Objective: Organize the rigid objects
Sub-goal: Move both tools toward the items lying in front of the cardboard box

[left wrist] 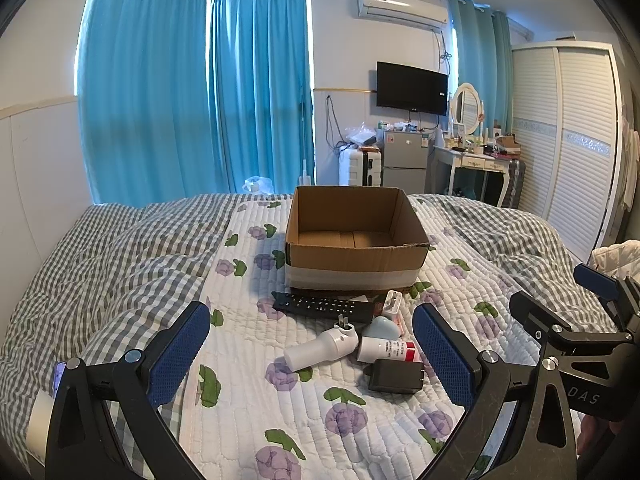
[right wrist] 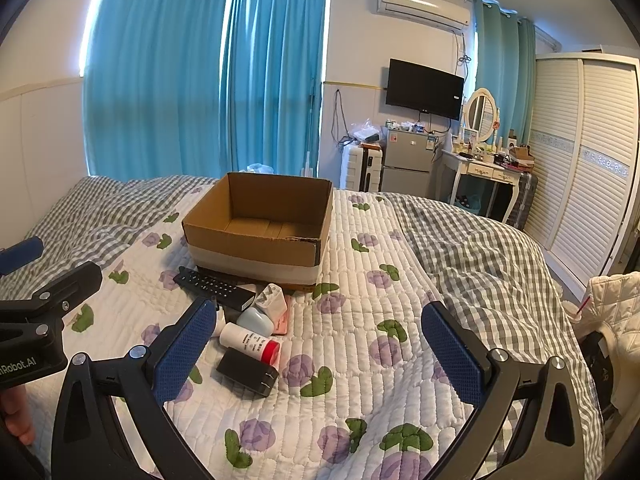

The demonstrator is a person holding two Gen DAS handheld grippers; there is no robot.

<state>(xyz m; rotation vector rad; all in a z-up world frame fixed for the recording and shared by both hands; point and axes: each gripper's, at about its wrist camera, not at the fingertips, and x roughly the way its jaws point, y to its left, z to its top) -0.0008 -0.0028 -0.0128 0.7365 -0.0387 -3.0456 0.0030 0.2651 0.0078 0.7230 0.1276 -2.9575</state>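
Observation:
An open, empty cardboard box (left wrist: pixel 356 254) (right wrist: pixel 260 240) stands on the bed. In front of it lies a small pile: a black remote (left wrist: pixel 320 305) (right wrist: pixel 212 286), a white plug-in device (left wrist: pixel 320 350), a white tube with a red cap (left wrist: pixel 388 350) (right wrist: pixel 252 344), a black charger (left wrist: pixel 396 376) (right wrist: pixel 248 372), a pale blue case (left wrist: pixel 380 328) (right wrist: pixel 256 320) and a white adapter (left wrist: pixel 392 302) (right wrist: pixel 272 298). My left gripper (left wrist: pixel 312 354) is open above the pile. My right gripper (right wrist: pixel 320 346) is open, right of the pile, holding nothing.
The bed has a white floral quilt (right wrist: pixel 360 360) with grey checked bedding (left wrist: pixel 120 260) on both sides. A cream padded jacket (right wrist: pixel 612 308) lies at the right edge. Blue curtains, a fridge, a dressing table and a wardrobe stand beyond the bed.

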